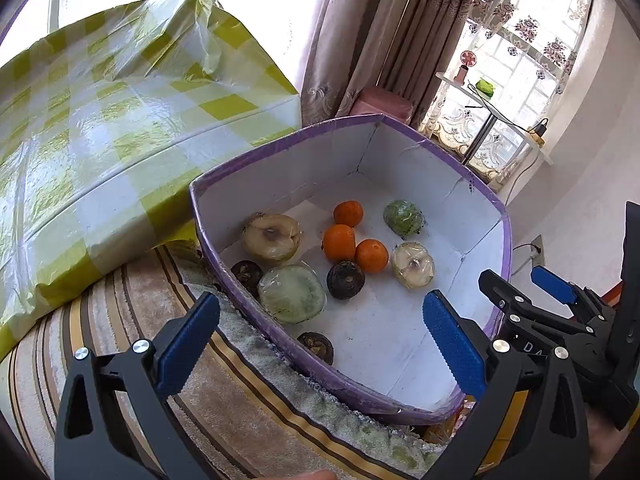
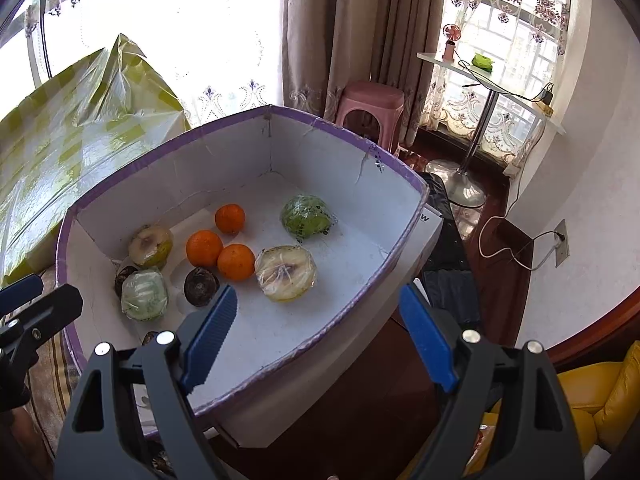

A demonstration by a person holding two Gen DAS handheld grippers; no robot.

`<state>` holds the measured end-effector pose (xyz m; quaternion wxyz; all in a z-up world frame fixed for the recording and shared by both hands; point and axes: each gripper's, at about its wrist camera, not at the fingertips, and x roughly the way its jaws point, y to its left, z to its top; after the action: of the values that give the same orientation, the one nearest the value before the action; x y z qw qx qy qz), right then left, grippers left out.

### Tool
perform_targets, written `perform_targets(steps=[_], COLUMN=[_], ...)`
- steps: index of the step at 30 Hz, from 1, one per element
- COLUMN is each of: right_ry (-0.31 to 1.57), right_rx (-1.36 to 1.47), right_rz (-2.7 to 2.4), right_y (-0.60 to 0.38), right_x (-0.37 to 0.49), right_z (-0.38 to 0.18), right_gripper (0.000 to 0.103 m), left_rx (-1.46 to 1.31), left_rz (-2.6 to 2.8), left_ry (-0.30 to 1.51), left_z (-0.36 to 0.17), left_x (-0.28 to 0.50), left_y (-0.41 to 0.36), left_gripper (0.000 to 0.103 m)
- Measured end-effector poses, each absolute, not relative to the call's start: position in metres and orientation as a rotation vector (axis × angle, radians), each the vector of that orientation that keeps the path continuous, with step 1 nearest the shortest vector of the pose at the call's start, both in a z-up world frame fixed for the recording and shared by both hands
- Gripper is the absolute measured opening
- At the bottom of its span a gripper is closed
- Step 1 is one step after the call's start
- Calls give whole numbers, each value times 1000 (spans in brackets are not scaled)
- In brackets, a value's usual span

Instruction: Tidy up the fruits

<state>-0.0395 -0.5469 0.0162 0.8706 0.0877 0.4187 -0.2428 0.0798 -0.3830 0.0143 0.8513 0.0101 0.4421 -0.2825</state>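
A white cardboard box with a purple rim (image 1: 248, 160) (image 2: 168, 148) holds the fruit. Inside lie three oranges (image 1: 339, 242) (image 2: 204, 247), plastic-wrapped halved fruits (image 1: 272, 237) (image 1: 413, 265) (image 2: 285, 273), wrapped green fruits (image 1: 403, 218) (image 1: 292, 294) (image 2: 306, 216) (image 2: 144, 295) and dark round fruits (image 1: 345, 279) (image 1: 316, 347) (image 2: 201, 286). My left gripper (image 1: 320, 344) is open and empty over the box's near rim. My right gripper (image 2: 318, 336) is open and empty above the box's near right rim; it also shows in the left wrist view (image 1: 552, 286).
The box rests on a striped cloth (image 1: 240, 408). A bundle in yellow-checked plastic (image 1: 100, 140) (image 2: 60, 152) lies to the left. A pink stool (image 2: 370, 106), a small white table (image 2: 492, 84) and curtains stand behind. A yellow seat (image 2: 600, 400) is at the lower right.
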Motion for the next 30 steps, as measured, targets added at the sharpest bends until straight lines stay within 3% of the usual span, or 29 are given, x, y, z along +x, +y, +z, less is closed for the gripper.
perform_targets(steps=[30], right_ry=[880], right_rx=[188], right_rz=[-506], right_y=[-547], right_x=[-40], right_z=[13], right_gripper=[84], left_rx=[25], left_rz=[-594], left_ry=[930], left_z=[15], left_x=[79], left_y=[-384], left_gripper=[99])
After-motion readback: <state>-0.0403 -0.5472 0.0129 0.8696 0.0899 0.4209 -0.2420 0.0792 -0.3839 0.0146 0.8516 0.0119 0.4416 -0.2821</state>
